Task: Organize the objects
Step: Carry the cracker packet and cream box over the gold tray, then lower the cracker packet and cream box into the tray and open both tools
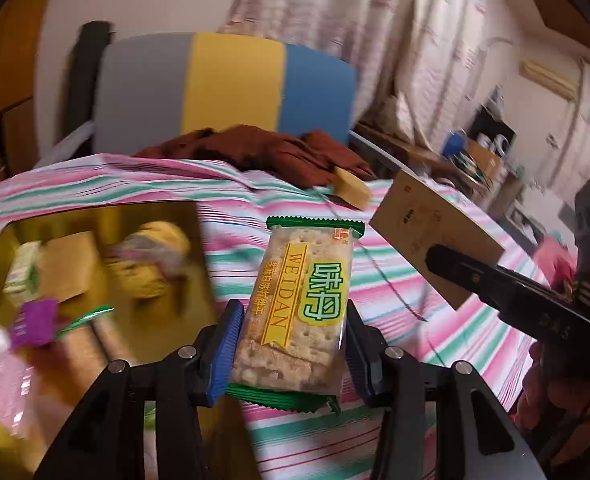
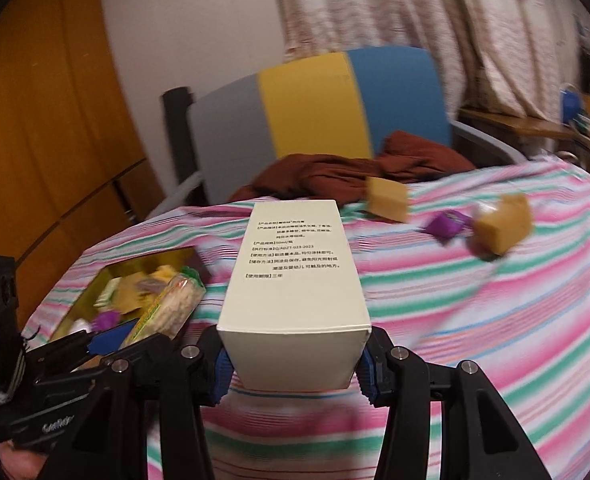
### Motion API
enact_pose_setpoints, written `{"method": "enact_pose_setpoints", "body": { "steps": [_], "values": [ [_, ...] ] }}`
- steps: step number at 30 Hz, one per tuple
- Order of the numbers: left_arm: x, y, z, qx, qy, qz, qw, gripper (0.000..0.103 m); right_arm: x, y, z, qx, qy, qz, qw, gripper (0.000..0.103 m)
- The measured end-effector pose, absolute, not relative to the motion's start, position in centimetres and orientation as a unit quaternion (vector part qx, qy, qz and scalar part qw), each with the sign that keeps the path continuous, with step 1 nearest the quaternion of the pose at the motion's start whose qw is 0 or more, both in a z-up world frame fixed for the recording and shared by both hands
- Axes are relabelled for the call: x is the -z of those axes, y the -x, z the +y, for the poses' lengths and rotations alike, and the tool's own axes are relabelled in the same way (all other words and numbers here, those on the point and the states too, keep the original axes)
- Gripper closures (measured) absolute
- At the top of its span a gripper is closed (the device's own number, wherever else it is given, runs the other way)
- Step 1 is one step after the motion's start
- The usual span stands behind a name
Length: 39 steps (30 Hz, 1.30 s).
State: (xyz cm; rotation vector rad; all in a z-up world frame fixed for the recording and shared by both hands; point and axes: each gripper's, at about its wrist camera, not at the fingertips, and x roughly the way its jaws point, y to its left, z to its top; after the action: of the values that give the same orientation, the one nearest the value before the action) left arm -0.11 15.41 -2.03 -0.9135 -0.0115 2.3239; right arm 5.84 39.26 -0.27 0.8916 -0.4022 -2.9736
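The left gripper (image 1: pixel 291 344) clamps a cracker packet (image 1: pixel 299 312) that juts toward 12 o'clock, with the gold tin (image 1: pixel 107 216) at its 10 o'clock. The right gripper (image 2: pixel 295 364) squeezes a cream box (image 2: pixel 295 280), also pointing to 12 o'clock over the striped cloth (image 2: pixel 475 320).

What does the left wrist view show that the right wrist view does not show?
Only the left wrist view shows the cracker packet's printed front, clamped in the left gripper. Only the right wrist view shows the white box's printed text, the box clamped in the right gripper, and a purple candy on the cloth. Both show the gold tin, the brown garment, the striped cloth and the chair.
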Motion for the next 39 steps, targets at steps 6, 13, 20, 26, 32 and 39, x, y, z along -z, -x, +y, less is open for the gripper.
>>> {"method": "enact_pose_setpoints", "body": {
  "steps": [6, 13, 20, 26, 32, 39],
  "values": [
    [1.9, 1.8, 10.2, -0.9, 0.347, -0.022, 0.264, 0.054, -1.4, -3.9, 33.1, 0.948, -0.29, -0.101, 0.076, 0.053],
    [3.2, 4.6, 5.3, -0.905, 0.371, -0.025, 0.205, 0.054, -1.3, -2.0, 26.9, 0.934, -0.322, -0.072, 0.138, 0.053],
    [4.9, 6.2, 3.1, -0.9, 0.399, -0.02, 0.174, 0.054, 0.3, -0.4, 22.5, 0.917, -0.368, -0.033, 0.149, 0.053],
    [6.1, 7.2, 2.4, -0.885, 0.43, -0.039, 0.171, 0.054, 1.7, 1.2, 21.7, 0.912, -0.392, -0.027, 0.119, 0.052],
    [5.6, 6.6, 2.6, -0.886, 0.427, -0.047, 0.173, 0.052, 1.7, 0.9, 21.5, 0.915, -0.383, -0.029, 0.124, 0.044],
    [4.3, 5.7, 1.9, -0.899, 0.404, -0.064, 0.156, 0.052, 1.6, -0.1, 22.1, 0.915, -0.378, -0.037, 0.137, 0.044]
  ]
}}
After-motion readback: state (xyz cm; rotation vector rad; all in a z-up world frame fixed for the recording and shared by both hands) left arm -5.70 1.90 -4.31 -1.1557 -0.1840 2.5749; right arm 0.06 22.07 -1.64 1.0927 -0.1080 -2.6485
